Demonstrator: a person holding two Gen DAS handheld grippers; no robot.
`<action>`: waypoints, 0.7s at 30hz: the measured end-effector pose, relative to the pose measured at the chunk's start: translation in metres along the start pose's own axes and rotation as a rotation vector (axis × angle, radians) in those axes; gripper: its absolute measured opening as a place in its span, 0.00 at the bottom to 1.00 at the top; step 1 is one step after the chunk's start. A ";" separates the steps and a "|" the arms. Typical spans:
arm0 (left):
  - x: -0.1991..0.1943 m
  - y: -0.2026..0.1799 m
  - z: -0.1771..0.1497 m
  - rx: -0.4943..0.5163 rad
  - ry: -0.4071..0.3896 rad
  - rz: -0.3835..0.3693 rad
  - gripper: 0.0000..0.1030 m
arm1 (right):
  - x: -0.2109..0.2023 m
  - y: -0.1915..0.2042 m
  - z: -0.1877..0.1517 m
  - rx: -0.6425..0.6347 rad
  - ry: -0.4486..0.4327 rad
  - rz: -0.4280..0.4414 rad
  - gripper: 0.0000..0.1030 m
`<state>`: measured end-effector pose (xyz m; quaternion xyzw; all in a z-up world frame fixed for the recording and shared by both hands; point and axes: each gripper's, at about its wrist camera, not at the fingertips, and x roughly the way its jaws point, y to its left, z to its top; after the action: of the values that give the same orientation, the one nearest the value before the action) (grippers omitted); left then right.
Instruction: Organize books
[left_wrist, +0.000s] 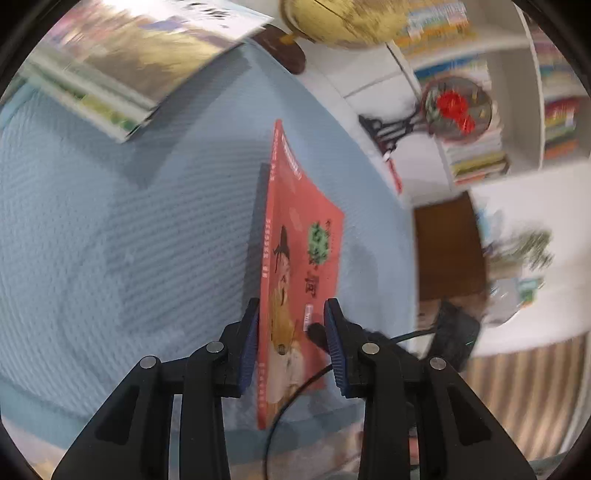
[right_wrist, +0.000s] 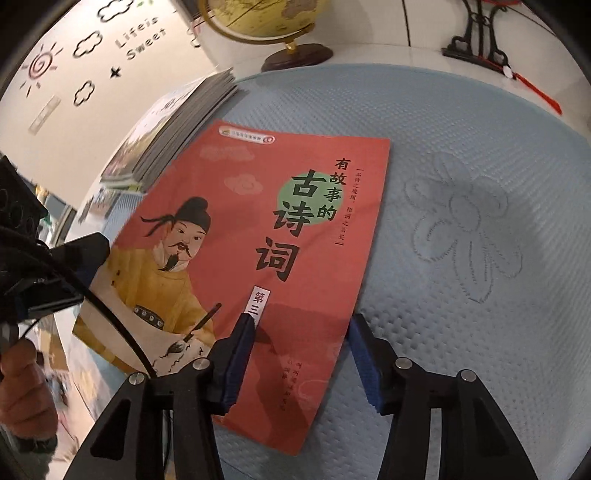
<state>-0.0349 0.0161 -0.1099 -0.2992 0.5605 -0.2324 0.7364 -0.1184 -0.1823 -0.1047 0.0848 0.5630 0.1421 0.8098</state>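
A red book (left_wrist: 295, 258) with a robed figure in yellow on its cover stands nearly edge-on between the fingers of my left gripper (left_wrist: 291, 325), which is shut on its near edge. In the right wrist view the same red book (right_wrist: 277, 240) lies tilted over the blue mat (right_wrist: 461, 166), its left side raised where the left gripper (right_wrist: 85, 254) holds it. My right gripper (right_wrist: 301, 332) is open over the cover's lower right part. One pad is by the white label and the other is at the book's right edge. A stack of books (right_wrist: 173, 122) lies at the mat's far left.
A globe (right_wrist: 273, 22) on a dark base and a black ornament stand (right_wrist: 476, 40) stand behind the mat. The left wrist view shows the stack of books (left_wrist: 110, 74), white bookshelves (left_wrist: 517, 92) full of books and a brown cabinet (left_wrist: 447, 251). A person's hand (right_wrist: 22, 387) and a black cable are at the lower left.
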 end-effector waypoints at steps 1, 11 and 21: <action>0.008 -0.005 0.000 0.031 0.007 0.049 0.14 | -0.001 0.000 0.001 0.012 -0.004 -0.002 0.54; 0.040 0.001 0.030 -0.022 0.133 -0.052 0.11 | -0.003 -0.010 0.016 0.182 0.016 0.061 0.58; 0.054 0.008 0.055 -0.234 0.226 -0.361 0.10 | -0.022 -0.057 0.009 0.482 -0.023 0.388 0.69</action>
<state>0.0328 -0.0046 -0.1420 -0.4500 0.6000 -0.3258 0.5757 -0.1098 -0.2434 -0.0990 0.3820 0.5445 0.1552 0.7304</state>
